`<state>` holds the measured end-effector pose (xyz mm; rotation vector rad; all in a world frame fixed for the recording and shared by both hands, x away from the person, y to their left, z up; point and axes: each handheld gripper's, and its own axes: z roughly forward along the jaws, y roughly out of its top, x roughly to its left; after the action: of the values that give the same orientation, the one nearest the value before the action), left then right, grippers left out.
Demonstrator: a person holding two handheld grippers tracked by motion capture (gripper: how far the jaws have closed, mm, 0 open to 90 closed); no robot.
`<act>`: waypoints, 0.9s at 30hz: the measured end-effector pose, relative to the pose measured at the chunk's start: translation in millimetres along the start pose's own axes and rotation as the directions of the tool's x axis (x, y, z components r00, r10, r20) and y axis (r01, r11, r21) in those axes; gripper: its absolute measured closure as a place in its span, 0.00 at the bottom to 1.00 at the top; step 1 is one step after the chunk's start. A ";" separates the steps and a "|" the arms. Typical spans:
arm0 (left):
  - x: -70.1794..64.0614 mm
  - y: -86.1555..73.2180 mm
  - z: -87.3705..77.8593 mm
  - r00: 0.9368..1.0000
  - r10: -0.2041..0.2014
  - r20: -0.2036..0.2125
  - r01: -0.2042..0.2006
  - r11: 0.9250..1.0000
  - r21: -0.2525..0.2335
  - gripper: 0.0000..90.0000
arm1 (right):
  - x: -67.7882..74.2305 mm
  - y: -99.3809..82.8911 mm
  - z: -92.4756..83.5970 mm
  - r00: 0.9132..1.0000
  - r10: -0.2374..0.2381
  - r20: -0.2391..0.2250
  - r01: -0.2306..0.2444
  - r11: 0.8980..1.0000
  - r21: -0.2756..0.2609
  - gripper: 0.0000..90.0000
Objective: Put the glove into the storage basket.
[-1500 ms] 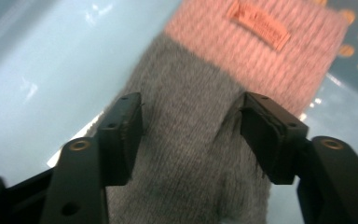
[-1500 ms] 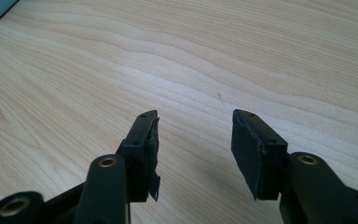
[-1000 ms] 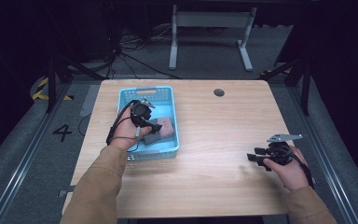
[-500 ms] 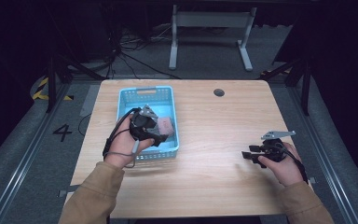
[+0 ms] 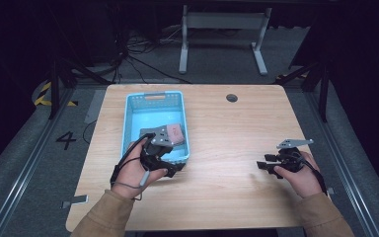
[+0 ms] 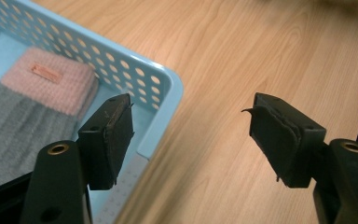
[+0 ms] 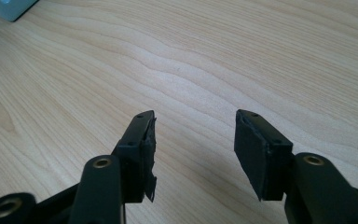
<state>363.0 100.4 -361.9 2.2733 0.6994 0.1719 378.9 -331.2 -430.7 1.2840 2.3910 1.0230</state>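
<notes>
A: Left gripper [image 5: 164, 165] status?

B: Over the near right corner of the blue basket [image 5: 182, 129], in the person's left hand [image 5: 135, 170]. Jaws wide apart, just been opening further, nothing between them. In the left gripper view one jaw sits over the basket's inside, the other over bare table [image 6: 242, 70] (the corner of the rim runs in between, lower down).

A: And the knitted piece?

B: Grey-and-pink knit [image 6: 37, 100] lies flat on the basket floor, on the near right side, pink end with a small tag towards the far side. Not touched by either jaw. In the high view the gripper body covers most of it; the pink end [image 5: 176, 132] shows just beyond the grey plate.

A: Right gripper [image 5: 265, 167]?

B: Near right part of the table, well apart from the basket, held low in the right hand [image 5: 303, 175], pointing left. Jaws apart, nothing in them, plain wood grain beyond them in the right gripper view [image 7: 193, 144].

A: Anything else on the table?

B: A round cable hole [image 5: 232, 98] at the far side, right of the basket.
</notes>
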 end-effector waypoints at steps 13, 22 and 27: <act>-17.6 -27.7 18.3 0.997 0.021 0.077 -0.023 0.999 0.027 0.33 | -0.9 -3.4 -0.4 1.000 -0.009 -0.003 0.009 1.000 0.010 0.54; -21.5 -54.5 33.3 0.993 0.034 0.111 -0.038 0.999 0.028 0.32 | -0.4 -5.0 4.0 0.999 -0.028 -0.020 0.028 1.000 0.013 0.53; -19.0 -69.8 43.6 0.995 0.015 0.099 -0.020 0.999 0.046 0.32 | -0.2 -6.8 8.4 0.999 -0.044 -0.030 0.045 0.999 0.017 0.52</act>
<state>330.8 103.7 -439.8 2.3160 0.6382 0.0511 379.0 -329.9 -441.5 1.2245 2.4448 1.0174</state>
